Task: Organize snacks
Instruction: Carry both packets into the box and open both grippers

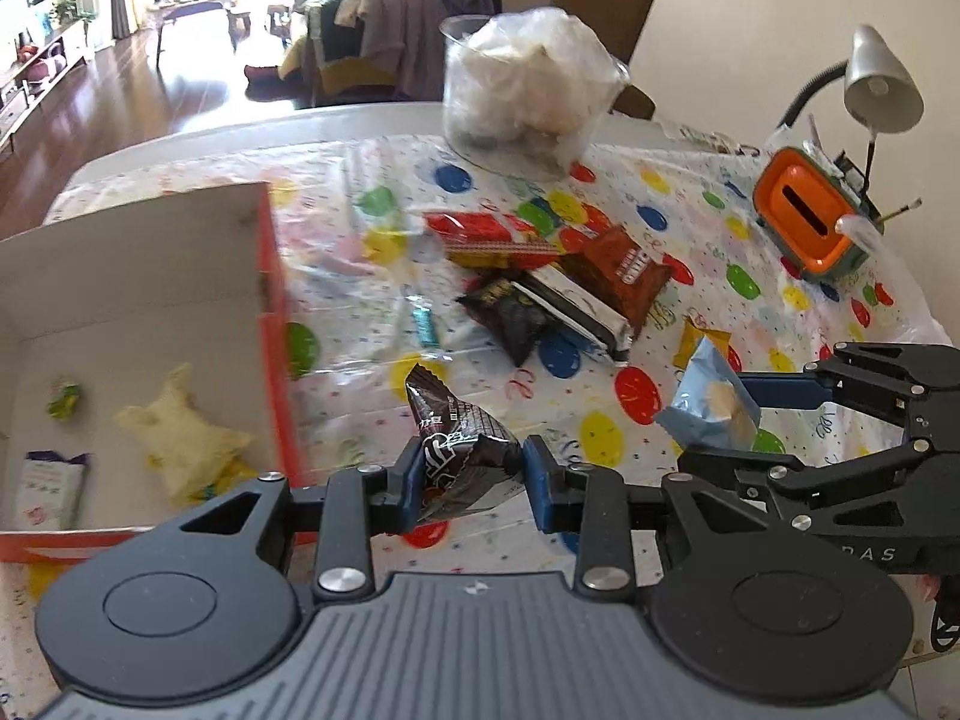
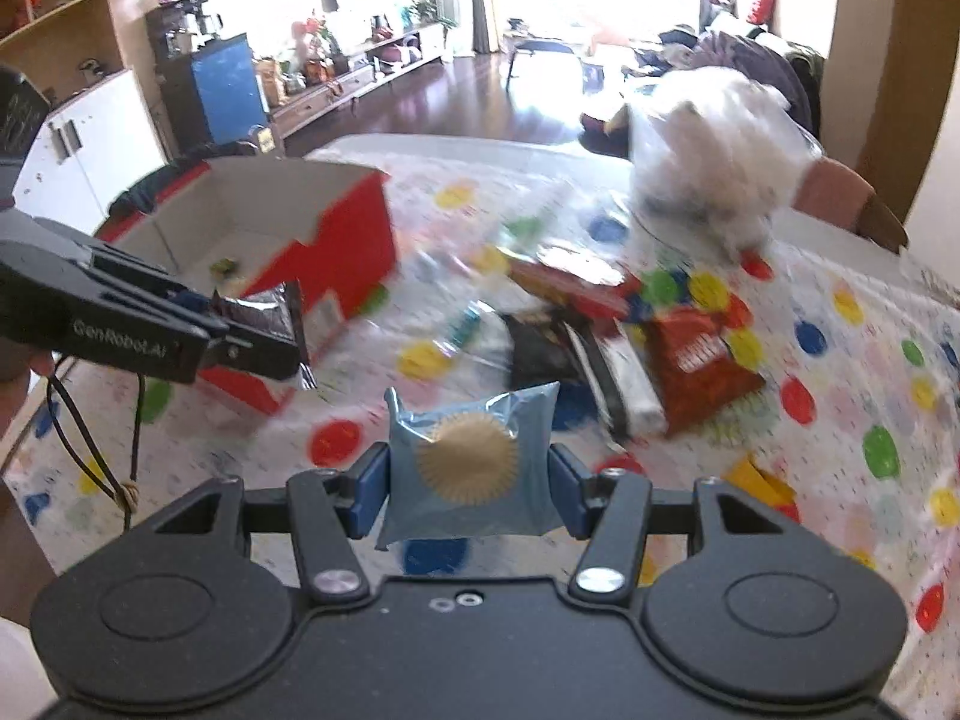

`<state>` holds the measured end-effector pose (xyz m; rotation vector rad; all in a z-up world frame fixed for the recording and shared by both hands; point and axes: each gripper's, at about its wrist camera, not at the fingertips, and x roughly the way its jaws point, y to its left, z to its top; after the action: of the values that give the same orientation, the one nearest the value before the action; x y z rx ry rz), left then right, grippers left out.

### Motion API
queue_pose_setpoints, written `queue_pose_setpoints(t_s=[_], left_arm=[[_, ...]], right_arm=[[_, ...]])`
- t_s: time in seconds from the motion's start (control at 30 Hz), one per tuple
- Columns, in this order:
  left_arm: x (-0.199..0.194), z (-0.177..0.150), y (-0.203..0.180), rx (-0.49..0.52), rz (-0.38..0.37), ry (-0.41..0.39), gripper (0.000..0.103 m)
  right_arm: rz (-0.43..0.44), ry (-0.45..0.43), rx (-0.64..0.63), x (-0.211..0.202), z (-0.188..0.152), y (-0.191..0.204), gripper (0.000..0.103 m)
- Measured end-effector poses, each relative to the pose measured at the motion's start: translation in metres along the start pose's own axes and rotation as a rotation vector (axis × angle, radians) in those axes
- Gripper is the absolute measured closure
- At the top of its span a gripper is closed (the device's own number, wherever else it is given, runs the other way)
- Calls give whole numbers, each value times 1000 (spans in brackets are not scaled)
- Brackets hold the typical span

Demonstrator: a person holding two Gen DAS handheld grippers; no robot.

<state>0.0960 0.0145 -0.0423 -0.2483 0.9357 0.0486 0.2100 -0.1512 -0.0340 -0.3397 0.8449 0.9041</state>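
Left wrist view: my left claw [image 1: 468, 471] grips a dark wrapper [image 1: 459, 450], my right claw [image 2: 469, 489] a blue packet [image 2: 471, 468]; release both well inside the red box [image 1: 273, 300].

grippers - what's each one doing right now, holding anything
left gripper: shut on the dark wrapped snack, held off the table.
right gripper: shut on the light blue packet, also held off the table.

Left gripper [image 1: 465, 471] clamps dark crinkly foil snack pkt [image 1: 462, 450], just right of red-walled cardboard box [image 1: 273, 324], above tablecloth.
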Motion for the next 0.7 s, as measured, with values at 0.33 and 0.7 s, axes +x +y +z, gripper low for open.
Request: queue_pose_setpoints(t_s=[0.33, 0.7], left_arm=[[-39, -3, 55, -48, 65, -56, 70], [-59, 1, 135, -107, 175, -77, 70]], right_arm=[[53, -30, -55, 14, 39, 59, 48], [65, -18, -103, 59, 83, 118, 48]])
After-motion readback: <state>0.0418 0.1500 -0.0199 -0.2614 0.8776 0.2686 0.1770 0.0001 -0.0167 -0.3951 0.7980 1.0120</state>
